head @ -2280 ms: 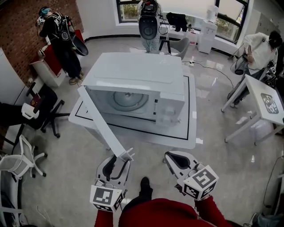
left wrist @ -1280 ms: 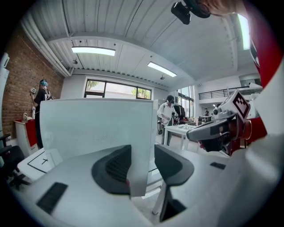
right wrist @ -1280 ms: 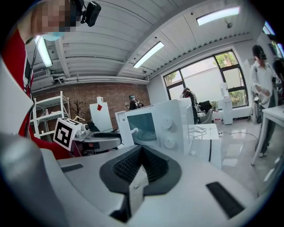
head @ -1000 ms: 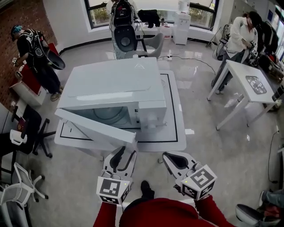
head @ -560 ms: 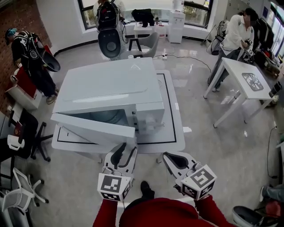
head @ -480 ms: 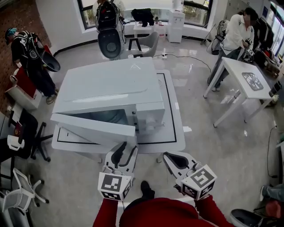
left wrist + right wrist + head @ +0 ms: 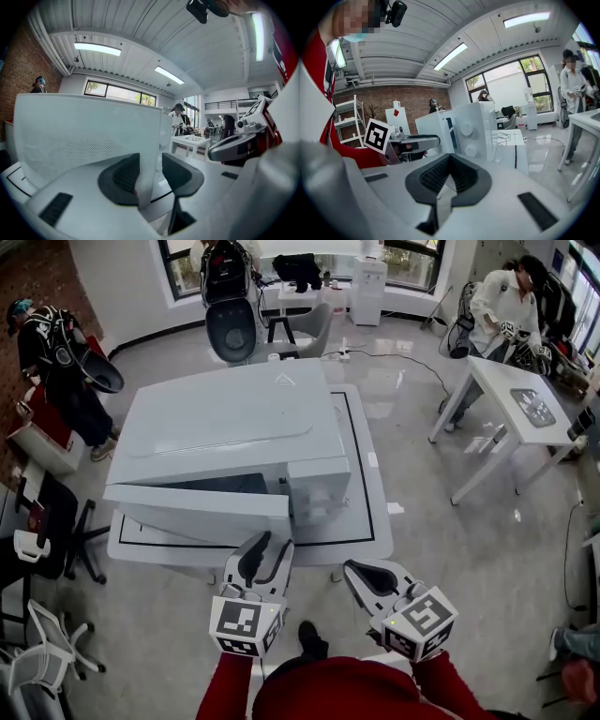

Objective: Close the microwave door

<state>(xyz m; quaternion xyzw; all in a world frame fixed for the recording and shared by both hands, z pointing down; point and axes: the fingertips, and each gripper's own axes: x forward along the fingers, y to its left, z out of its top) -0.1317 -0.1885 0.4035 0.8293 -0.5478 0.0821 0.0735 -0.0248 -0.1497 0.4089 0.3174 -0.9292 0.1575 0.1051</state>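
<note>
Sitting on a low white table (image 7: 150, 555) at my 12 o'clock is the big white microwave (image 7: 234, 423). Its door (image 7: 197, 512) is nearly shut but not all the way. The hinge side is at 10 o'clock and the loose side is right in front of me.

My left claw (image 7: 265, 551) is spread wide, and the loose edge of the door stands between its two pads. The door leans on one pad and there is a gap to the other, so I am not pinching it. My right claw (image 7: 367, 576) is squeezed closed with nothing in it. It waits at 1 o'clock, apart from the microwave.

I think the door is hard and flat and will not bend. It should swing easily on its hinge, so a soft push will do. The best spot to push is the loose edge, far from the hinge. It looks smooth, so a pad could slip off.

I see nothing in the door's way. The knob panel (image 7: 321, 493) is just beside the gap. A chair (image 7: 230, 329) is at 12 o'clock behind the microwave, and a white desk (image 7: 520, 409) is at 2 o'clock. One person (image 7: 56, 343) stands far off at 10 o'clock and another person (image 7: 502, 310) at 2 o'clock.
</note>
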